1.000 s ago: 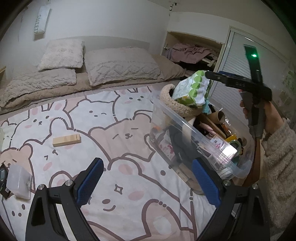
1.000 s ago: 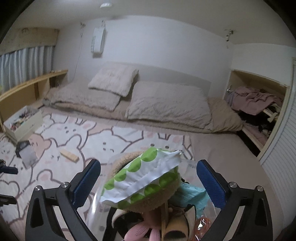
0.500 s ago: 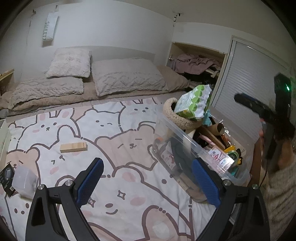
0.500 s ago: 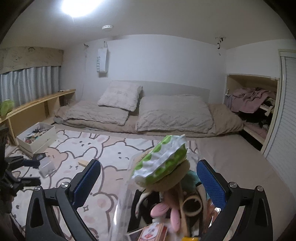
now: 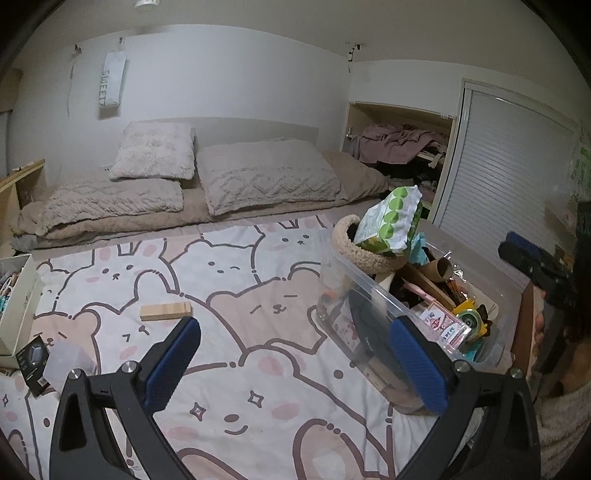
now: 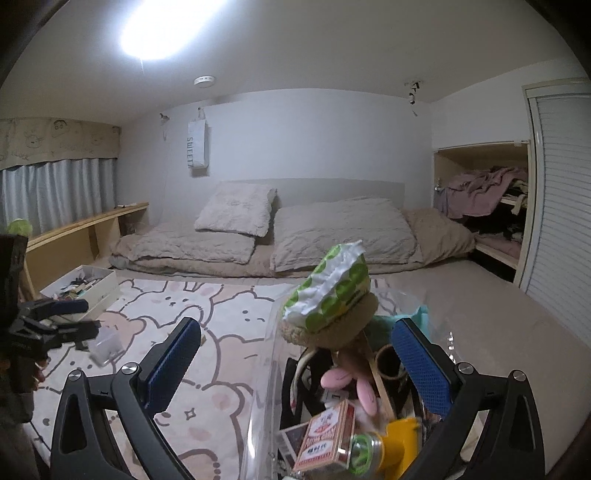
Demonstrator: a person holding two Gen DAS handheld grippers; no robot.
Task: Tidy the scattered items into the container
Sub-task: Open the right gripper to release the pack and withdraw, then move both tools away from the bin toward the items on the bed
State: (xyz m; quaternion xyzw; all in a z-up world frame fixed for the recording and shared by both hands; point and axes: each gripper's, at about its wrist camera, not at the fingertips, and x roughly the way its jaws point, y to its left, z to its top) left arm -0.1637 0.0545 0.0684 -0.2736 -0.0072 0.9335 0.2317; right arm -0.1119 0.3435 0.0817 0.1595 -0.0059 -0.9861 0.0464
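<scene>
Small bedroom, white walls, sloped white ceiling with bright ceiling light on and a round smoke detector beside it. Low bed against back wall, beige bedding, three grey-beige pillows. White hanging banner reading SWEET on wall above bed. Floor covered by pink-and-white cartoon bear and bunny rug. Left side: grey curtains under a doodle-print valance, low wooden shelf below. Right side: open closet nook stuffed with mauve clothes, white louvered door next to it
</scene>
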